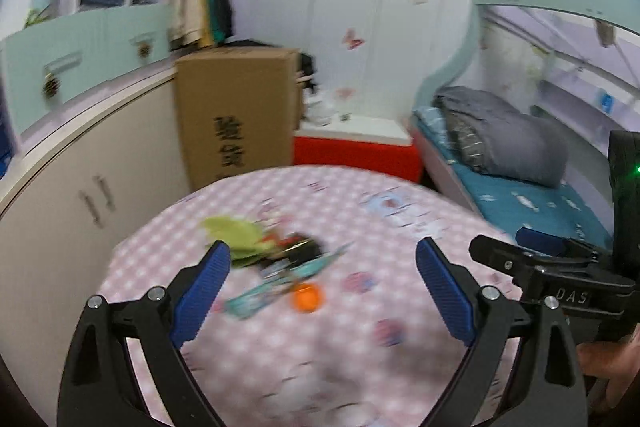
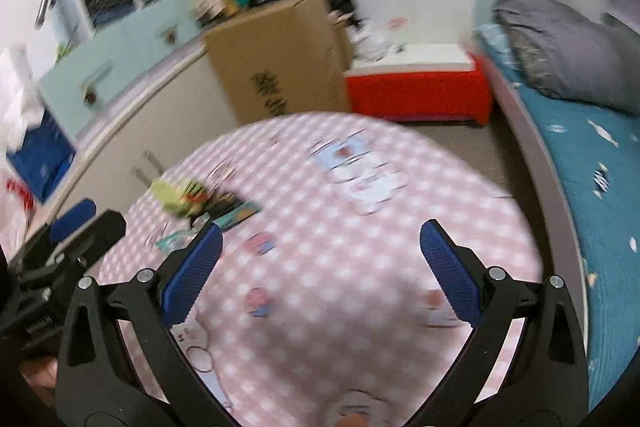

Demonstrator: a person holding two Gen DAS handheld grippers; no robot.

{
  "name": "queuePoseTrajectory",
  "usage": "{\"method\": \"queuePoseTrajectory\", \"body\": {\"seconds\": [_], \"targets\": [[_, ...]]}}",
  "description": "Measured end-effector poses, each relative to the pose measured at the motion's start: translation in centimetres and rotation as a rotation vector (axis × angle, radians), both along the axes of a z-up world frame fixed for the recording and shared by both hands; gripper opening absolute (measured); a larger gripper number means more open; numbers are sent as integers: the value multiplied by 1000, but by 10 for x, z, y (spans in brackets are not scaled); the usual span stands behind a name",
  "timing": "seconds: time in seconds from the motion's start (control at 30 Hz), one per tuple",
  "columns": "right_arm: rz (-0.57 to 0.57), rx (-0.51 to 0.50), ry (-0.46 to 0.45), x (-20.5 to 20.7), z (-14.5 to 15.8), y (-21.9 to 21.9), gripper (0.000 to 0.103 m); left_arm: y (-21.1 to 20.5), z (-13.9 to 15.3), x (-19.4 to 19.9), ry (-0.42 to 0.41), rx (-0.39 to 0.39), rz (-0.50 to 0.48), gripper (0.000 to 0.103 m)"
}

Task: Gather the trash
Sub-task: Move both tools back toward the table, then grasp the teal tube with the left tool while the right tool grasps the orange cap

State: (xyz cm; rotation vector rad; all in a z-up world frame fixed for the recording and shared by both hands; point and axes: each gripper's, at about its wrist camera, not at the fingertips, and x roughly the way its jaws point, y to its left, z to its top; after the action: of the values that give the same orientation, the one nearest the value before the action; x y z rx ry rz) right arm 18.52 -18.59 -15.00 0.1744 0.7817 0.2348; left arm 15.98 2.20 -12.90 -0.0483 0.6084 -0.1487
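A small pile of trash lies on the pink checked tablecloth [image 1: 360, 327]: a green wrapper [image 1: 236, 233], a dark wrapper [image 1: 302, 247], a teal packet [image 1: 276, 281] and an orange round piece [image 1: 307, 298]. My left gripper [image 1: 323, 255] is open and empty, just short of the pile. In the right wrist view the pile [image 2: 200, 201] lies at the table's left, and my right gripper [image 2: 321, 235] is open and empty over the table's middle. The left gripper [image 2: 76, 223] shows at that view's left edge. Both views are blurred.
A cardboard box [image 1: 236, 115] stands behind the table beside a beige cabinet [image 1: 80, 187]. A red chest [image 1: 356, 155] sits against the white wall. A bed [image 1: 532, 195] with a grey quilt [image 1: 504, 135] runs along the right. The right gripper [image 1: 560, 267] shows at right.
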Motion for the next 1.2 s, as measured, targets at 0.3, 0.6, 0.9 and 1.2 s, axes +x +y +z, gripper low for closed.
{"method": "queuePoseTrajectory", "body": {"seconds": [0.3, 0.6, 0.9, 1.2], "targets": [[201, -78, 86, 28, -48, 84, 94, 68, -47, 11, 95, 24, 109, 92], [288, -147, 123, 50, -72, 126, 60, 70, -64, 23, 133, 58, 86, 92], [279, -132, 98, 45, -73, 102, 30, 46, -77, 48, 157, 132, -13, 92], [162, -42, 94, 28, -61, 29, 30, 8, -96, 61, 203, 229, -166, 92]]}}
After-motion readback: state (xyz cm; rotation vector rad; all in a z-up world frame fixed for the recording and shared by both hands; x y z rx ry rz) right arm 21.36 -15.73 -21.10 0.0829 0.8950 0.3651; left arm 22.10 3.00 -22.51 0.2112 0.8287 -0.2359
